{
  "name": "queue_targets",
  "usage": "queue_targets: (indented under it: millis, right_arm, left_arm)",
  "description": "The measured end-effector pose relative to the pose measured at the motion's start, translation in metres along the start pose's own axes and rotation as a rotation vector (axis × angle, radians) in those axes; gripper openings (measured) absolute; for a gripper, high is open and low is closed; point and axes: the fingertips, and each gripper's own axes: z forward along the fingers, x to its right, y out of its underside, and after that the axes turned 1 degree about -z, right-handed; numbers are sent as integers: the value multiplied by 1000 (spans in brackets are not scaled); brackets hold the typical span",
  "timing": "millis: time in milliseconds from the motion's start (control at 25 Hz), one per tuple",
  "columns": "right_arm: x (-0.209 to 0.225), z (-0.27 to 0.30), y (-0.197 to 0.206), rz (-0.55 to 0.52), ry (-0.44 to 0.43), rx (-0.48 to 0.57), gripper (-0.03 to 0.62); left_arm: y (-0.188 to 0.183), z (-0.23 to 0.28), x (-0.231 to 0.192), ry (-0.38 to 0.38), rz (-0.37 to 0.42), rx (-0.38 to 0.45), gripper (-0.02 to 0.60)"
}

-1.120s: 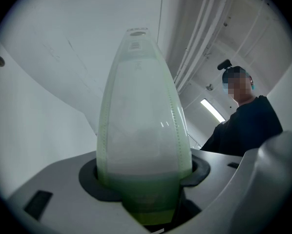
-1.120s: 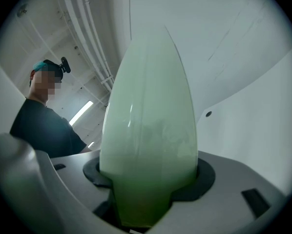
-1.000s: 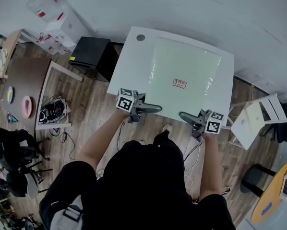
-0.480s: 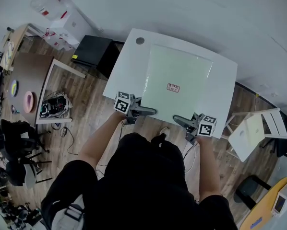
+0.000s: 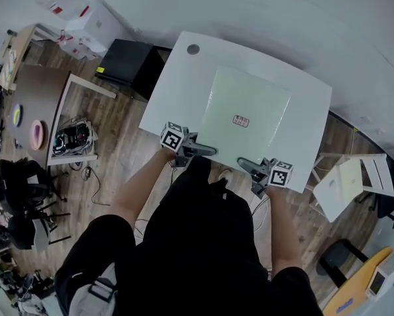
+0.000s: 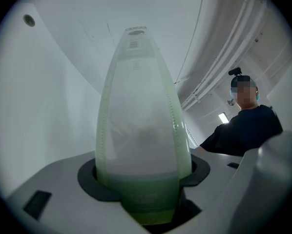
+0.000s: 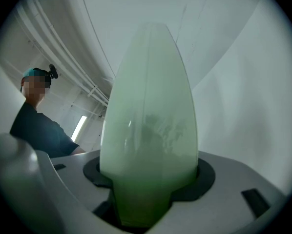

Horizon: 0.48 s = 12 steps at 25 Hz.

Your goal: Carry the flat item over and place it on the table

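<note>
A flat, pale green translucent panel (image 5: 246, 107) with a small red label lies level over the white table (image 5: 177, 78). My left gripper (image 5: 207, 151) is shut on its near edge at the left corner, my right gripper (image 5: 246, 163) on the same edge at the right corner. In the left gripper view the panel (image 6: 138, 121) runs edge-on out of the jaws of the left gripper (image 6: 141, 199). The right gripper view shows the panel (image 7: 151, 121) the same way, wedged in the right gripper (image 7: 146, 199). Whether the panel touches the tabletop I cannot tell.
A black cabinet (image 5: 128, 64) stands against the table's left side. White boxes (image 5: 78, 25) sit beyond it. A brown desk (image 5: 39, 104) and loose cables (image 5: 75, 143) are at the left. A white stool (image 5: 352, 176) stands right of the table. A wall runs behind.
Both grippers have sunk with the panel toward the tabletop, and the panel now looks smaller and closer to the table. Both holds are unchanged.
</note>
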Motion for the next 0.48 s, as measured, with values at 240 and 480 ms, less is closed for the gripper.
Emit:
queue_targets:
  millis: [240, 480]
  right_arm:
    - [25, 7, 13, 103, 25, -16, 309]
    - [48, 3, 20, 185, 34, -1, 310]
  left_arm:
    - [12, -6, -23, 11, -128, 15, 293]
    - [20, 0, -49, 3, -212, -1, 293]
